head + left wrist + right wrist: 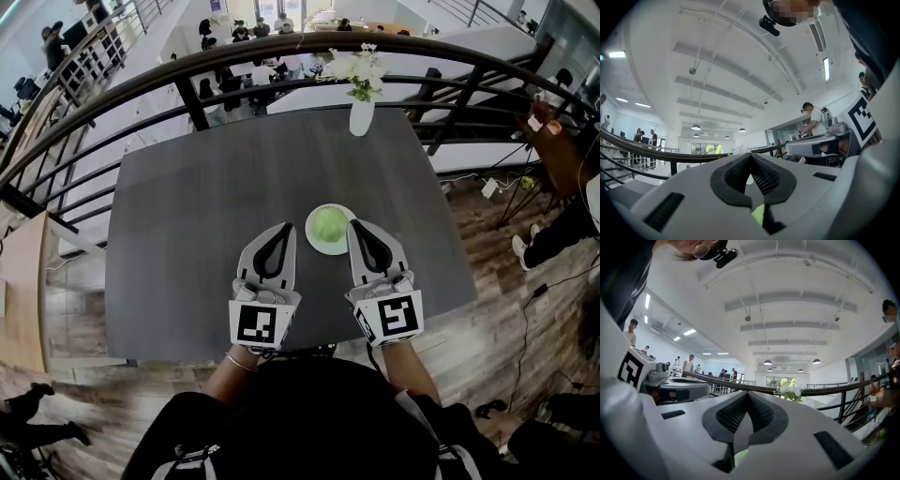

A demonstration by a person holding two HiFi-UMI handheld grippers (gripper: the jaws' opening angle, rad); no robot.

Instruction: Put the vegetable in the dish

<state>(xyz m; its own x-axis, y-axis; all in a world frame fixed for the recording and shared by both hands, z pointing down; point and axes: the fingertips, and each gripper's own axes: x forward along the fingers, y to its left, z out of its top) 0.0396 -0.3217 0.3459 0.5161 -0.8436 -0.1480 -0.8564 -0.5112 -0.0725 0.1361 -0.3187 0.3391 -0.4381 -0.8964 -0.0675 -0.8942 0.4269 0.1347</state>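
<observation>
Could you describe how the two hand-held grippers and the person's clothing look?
The left hand-held gripper and the right hand-held gripper are pale grey, with black pads shaped like a teardrop. Each carries a white cube with black square markers. The person wears a black top and a thin bracelet on the left wrist.

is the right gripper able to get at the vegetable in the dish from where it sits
Probably yes: the right gripper lies close beside the dish holding the vegetable, with nothing between them, though its jaws are shut.
</observation>
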